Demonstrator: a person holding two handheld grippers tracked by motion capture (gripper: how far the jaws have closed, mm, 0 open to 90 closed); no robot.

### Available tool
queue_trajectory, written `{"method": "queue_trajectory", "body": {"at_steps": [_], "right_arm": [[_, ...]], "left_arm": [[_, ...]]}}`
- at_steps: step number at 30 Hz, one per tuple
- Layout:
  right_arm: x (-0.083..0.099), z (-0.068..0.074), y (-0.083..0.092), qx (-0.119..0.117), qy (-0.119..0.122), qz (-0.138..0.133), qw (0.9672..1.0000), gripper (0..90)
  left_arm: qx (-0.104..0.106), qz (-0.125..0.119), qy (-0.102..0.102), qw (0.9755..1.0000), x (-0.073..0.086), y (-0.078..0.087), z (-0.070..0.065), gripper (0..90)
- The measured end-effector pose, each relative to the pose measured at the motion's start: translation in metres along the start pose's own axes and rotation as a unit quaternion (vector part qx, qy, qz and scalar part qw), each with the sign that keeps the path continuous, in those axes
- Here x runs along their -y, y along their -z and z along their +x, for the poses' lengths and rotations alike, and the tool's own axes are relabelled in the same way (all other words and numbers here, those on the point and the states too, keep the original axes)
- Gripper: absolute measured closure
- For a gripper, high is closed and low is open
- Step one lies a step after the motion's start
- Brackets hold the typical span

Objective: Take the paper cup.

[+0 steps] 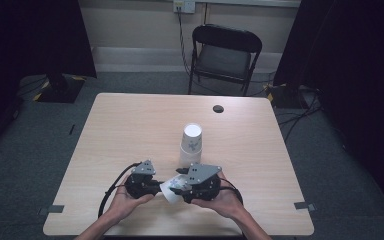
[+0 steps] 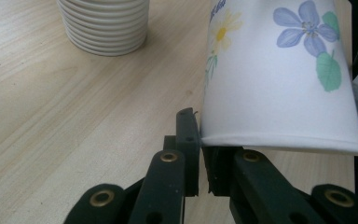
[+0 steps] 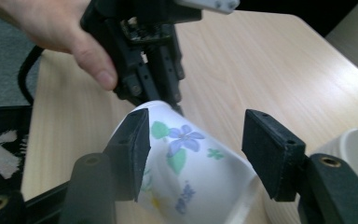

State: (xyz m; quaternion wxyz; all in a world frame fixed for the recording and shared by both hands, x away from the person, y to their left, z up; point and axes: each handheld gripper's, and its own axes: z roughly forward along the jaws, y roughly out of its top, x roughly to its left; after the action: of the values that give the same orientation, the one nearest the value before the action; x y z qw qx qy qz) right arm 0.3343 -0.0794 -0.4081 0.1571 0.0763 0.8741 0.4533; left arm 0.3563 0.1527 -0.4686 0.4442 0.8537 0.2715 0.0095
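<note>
Woodgrain table [image 1: 130,130], ribbed cup stack [image 1: 191,145], floral paper cup [image 3: 186,172]

A light wooden table [image 1: 130,130] was seen. A stack of inverted paper cups [image 1: 191,145] was set on it. A dark round hole [image 1: 218,108] was noted near its far edge.

High overhead view; both gripper views close on cup [image 2: 279,74].

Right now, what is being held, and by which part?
The left gripper pinches the white flower-printed paper cup by its rim; the right gripper's jaws flank its body.
</note>
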Motion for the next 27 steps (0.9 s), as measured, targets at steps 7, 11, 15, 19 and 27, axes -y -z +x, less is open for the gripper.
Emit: {"method": "queue_trajectory", "body": {"at_steps": [7,11,15,19,27], "right_arm": [[0.005,0.0,-0.005,-0.005,0.005,0.013,0.9999,42.9],[0.01,-0.002,-0.004,0.002,0.007,0.023,0.9997,46.9],[0.012,-0.002,-0.004,0.002,0.003,0.024,0.9997,43.4],[0.011,-0.001,-0.005,-0.004,0.012,0.029,0.9995,38.3],[0.019,0.001,-0.012,-0.008,0.021,0.063,0.9978,22.0]], "left_arm": [[0.009,-0.007,0.018,0.9998,0.001,0.001,0.003,85.7],[0.01,-0.019,0.032,0.9992,0.002,0.006,0.008,87.1],[0.014,-0.028,0.036,0.9989,0.001,0.007,0.009,87.4],[0.022,-0.029,0.041,0.9985,0.001,0.008,0.01,87.6],[0.034,-0.048,0.058,0.9966,0.001,0.015,0.015,88.4]]}}
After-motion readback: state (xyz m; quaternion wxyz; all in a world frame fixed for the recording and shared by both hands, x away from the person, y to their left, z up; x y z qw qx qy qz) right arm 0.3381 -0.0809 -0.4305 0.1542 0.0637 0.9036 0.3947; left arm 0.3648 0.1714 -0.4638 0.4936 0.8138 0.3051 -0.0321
